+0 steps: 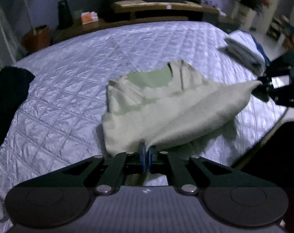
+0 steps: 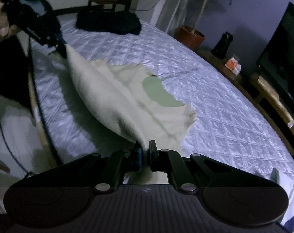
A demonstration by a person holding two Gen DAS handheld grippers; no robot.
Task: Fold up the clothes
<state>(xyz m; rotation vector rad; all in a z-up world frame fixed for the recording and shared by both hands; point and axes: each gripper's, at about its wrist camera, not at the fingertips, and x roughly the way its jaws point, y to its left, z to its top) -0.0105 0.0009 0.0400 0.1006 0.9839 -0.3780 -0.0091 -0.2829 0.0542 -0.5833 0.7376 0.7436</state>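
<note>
Left wrist view: the left tongs (image 1: 146, 151) are pinched tight on one corner of a pale cream garment (image 1: 156, 112), and the cloth runs away from them, up and to the right, to its other held corner at the right tongs (image 1: 260, 86). The right wrist view shows the same line from the other end — the right tongs (image 2: 145, 149) are clamped on their corner, and the garment (image 2: 117, 97) stretches ahead and to the left toward the left tongs (image 2: 64, 45).

So the long axis is the taut edge strung between the two tongs, lifted off the bed (image 1: 78, 68). The rest of the garment sags from that edge and trails forward onto the quilted cover, on the far side of both tongs. A greener patch (image 2: 158, 93) shows where the inner side is exposed. Neither hand is nearer; each holds an end, so any fold, I judge, depends on carrying this edge forward over the trailing part.

Hard to make out: motion blur softens the cloth, so which kind of garment it is I cannot tell. The trailing hem looks ragged, and what lies under the lifted fold is hidden.
</note>
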